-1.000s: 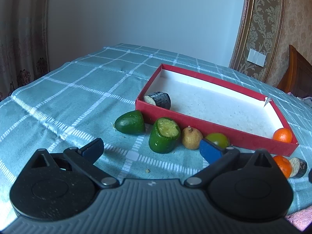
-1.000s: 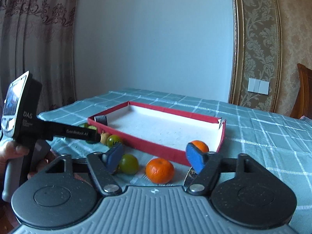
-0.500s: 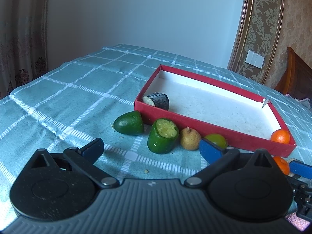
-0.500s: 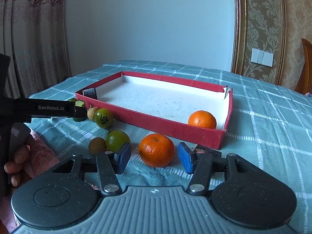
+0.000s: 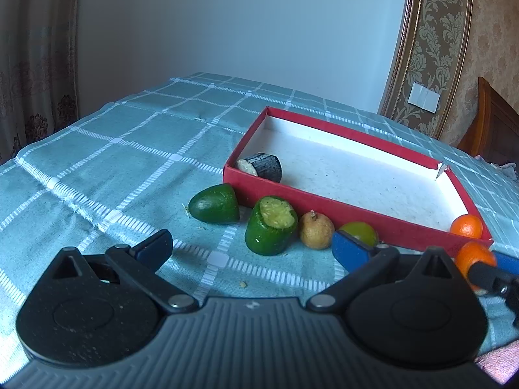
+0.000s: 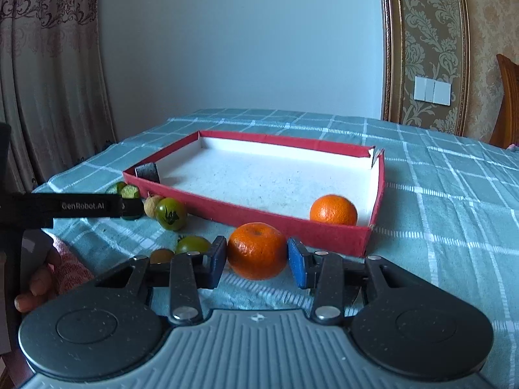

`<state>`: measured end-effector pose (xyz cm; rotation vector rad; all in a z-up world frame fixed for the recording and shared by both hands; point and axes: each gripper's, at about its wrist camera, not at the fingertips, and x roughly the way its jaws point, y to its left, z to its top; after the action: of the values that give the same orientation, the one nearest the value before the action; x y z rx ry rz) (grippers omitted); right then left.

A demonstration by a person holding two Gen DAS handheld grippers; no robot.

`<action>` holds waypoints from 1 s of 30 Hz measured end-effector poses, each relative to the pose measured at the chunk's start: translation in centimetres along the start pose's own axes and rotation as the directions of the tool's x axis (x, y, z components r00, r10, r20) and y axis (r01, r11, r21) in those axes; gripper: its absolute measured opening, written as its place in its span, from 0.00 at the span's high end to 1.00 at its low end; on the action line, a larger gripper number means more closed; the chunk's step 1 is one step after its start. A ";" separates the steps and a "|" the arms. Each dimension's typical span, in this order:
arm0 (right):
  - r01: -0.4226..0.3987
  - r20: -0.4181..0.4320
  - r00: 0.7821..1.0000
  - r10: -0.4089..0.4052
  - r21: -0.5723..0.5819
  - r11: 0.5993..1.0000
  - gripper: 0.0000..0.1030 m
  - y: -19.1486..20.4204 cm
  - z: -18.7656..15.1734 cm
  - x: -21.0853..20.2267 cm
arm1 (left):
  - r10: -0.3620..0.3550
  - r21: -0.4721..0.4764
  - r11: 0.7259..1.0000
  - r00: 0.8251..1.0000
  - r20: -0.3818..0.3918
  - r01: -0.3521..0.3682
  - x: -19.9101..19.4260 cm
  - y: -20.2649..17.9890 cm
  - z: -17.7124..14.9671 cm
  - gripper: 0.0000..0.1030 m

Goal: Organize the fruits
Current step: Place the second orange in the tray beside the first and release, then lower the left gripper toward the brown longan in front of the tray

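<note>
A red tray (image 6: 292, 223) with a white floor lies on the checked cloth and holds a tangerine (image 6: 333, 210) in its near right corner. A second tangerine (image 6: 256, 249) sits on the cloth in front of the tray, between the blue pads of my right gripper (image 6: 256, 257). Those jaws are closing, and both pads meet the fruit's sides. In the left wrist view this tangerine (image 5: 473, 254) shows at the far right. My left gripper (image 5: 251, 249) hangs open over the cloth, with nothing between its fingers.
A dark eggplant piece (image 5: 262, 168) lies in the tray's left corner. Along the tray's front lie two green cucumber pieces (image 5: 271, 223), a brown fruit (image 5: 316, 230) and a green tomato (image 5: 360, 231). Another green tomato (image 6: 193, 244) lies beside my right gripper. A wooden chair (image 6: 506, 103) stands at the right.
My right gripper came forward around the loose tangerine and its jaws narrowed onto it. One of its fingers entered the left wrist view at the right edge. The left gripper stayed put.
</note>
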<state>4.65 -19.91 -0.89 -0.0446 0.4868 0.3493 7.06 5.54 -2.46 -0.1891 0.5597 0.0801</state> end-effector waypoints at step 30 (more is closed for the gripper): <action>0.086 0.164 0.981 -0.105 0.122 0.989 0.49 -3.7 1.5 -0.3 | -0.009 0.004 1.000 1.000 0.001 0.009 -0.1 -0.2 0.0 0.00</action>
<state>6.36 -23.27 0.41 0.0728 0.3335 0.2278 7.01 5.38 -2.43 -0.1873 0.5577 0.0702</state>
